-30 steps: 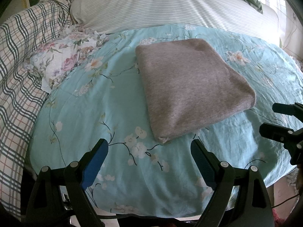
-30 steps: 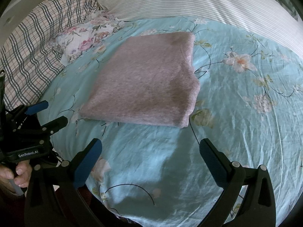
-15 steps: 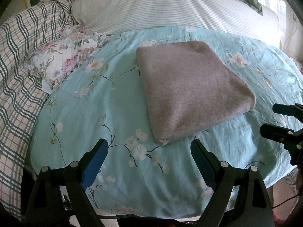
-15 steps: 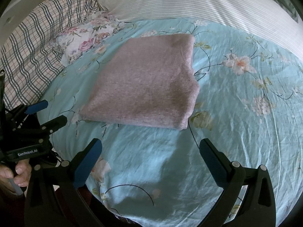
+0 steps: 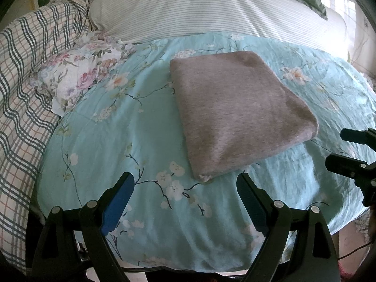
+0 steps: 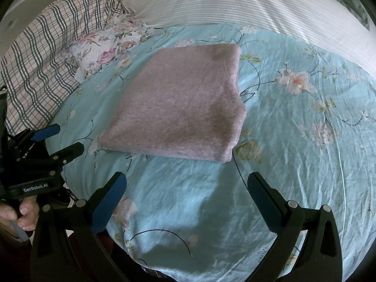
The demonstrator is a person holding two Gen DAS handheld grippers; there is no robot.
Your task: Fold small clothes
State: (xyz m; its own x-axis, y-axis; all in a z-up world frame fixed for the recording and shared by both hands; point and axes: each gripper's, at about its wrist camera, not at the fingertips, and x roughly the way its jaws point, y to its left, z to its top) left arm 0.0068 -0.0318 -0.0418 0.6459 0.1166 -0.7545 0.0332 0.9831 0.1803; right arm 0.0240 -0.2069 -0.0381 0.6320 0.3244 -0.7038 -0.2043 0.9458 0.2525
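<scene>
A grey-pink knit garment (image 5: pixel 237 110) lies folded into a flat rectangle on the turquoise floral sheet (image 5: pixel 117 141); it also shows in the right wrist view (image 6: pixel 181 108). My left gripper (image 5: pixel 185 183) is open and empty, just short of the garment's near corner. My right gripper (image 6: pixel 186 183) is open and empty, in front of the garment's near edge. Each gripper shows in the other's view, the right one (image 5: pixel 352 148) at the right edge and the left one (image 6: pixel 56 138) at the left edge.
A floral cloth (image 5: pixel 77 75) lies bunched at the left beside a plaid blanket (image 5: pixel 21 89). A striped pillow (image 5: pixel 211 7) spans the back. The bed's near edge (image 5: pixel 188 268) is just under the grippers.
Both grippers have drawn back slightly, so the folded garment sits a little farther up in both views. The garment itself has not moved.
</scene>
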